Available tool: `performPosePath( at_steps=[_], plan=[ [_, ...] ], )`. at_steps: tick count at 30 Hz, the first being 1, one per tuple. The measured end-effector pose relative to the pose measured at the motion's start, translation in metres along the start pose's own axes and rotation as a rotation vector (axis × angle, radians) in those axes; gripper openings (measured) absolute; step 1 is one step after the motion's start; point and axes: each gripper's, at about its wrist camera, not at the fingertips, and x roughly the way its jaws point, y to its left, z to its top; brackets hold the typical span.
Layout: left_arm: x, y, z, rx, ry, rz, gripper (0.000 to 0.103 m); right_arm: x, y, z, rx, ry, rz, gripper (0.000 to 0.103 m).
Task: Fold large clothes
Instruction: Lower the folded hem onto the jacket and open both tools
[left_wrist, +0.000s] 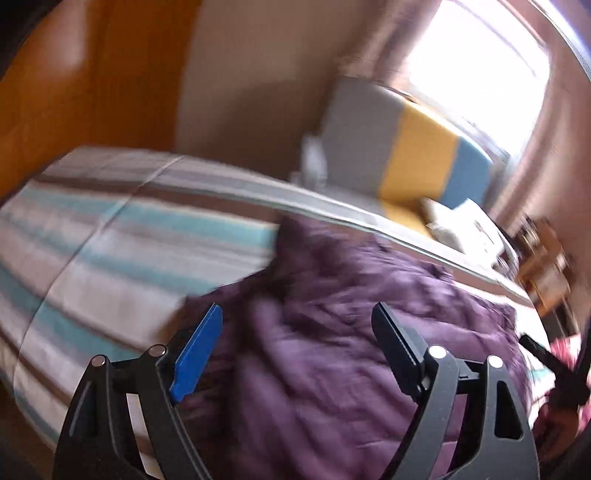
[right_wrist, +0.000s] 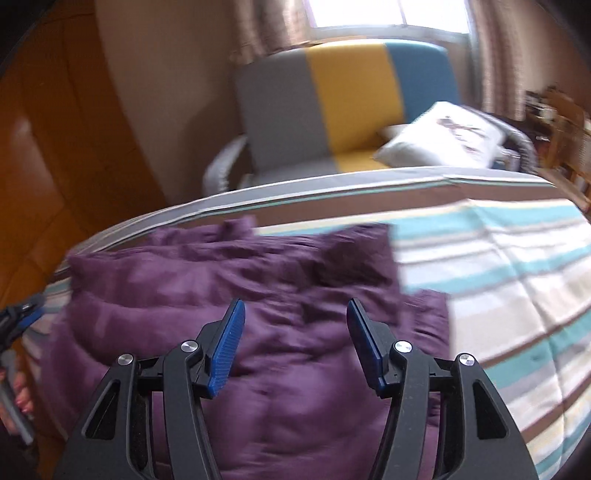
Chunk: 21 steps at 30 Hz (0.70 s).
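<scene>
Lying crumpled on the striped bed (right_wrist: 498, 266), the purple garment (right_wrist: 258, 295) sits below both tongs, left (left_wrist: 295, 332) and right (right_wrist: 295, 325), gaping empty

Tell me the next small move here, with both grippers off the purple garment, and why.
Probably lower the right gripper onto the rumpled far edge of the purple garment and pinch it. Both it and the left gripper are open and empty above the garment, which lies bunched on the striped bedcover.

Tricolour armchair (right_wrist: 347, 107), white cushion (right_wrist: 443, 140), window (right_wrist: 388, 14)

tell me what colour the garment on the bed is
Purple garment; clearest in the right wrist view.
</scene>
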Motion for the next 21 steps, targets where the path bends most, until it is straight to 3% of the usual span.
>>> performPosePath(
  at_steps=[3, 7, 10, 16, 21],
  plan=[
    [0.020, -0.036, 0.009, 0.094, 0.043, 0.015, 0.083, 0.012, 0.022, 0.011, -0.027, 0.068, 0.055, 0.058],
    [0.062, -0.054, 0.010, 0.131, 0.139, 0.058, 0.082, 0.037, 0.038, 0.014, -0.089, 0.103, -0.005, 0.058],
    [0.082, -0.048, -0.002, 0.111, 0.186, 0.082, 0.083, 0.051, 0.031, 0.010, -0.064, 0.121, -0.030, 0.056],
    [0.076, -0.041, -0.031, 0.103, 0.101, 0.087, 0.083, 0.083, 0.032, 0.004, -0.073, 0.152, -0.061, 0.055],
    [0.078, -0.045, -0.029, 0.097, 0.103, 0.111, 0.083, 0.091, 0.036, 0.000, -0.097, 0.138, -0.086, 0.055]
  ],
)
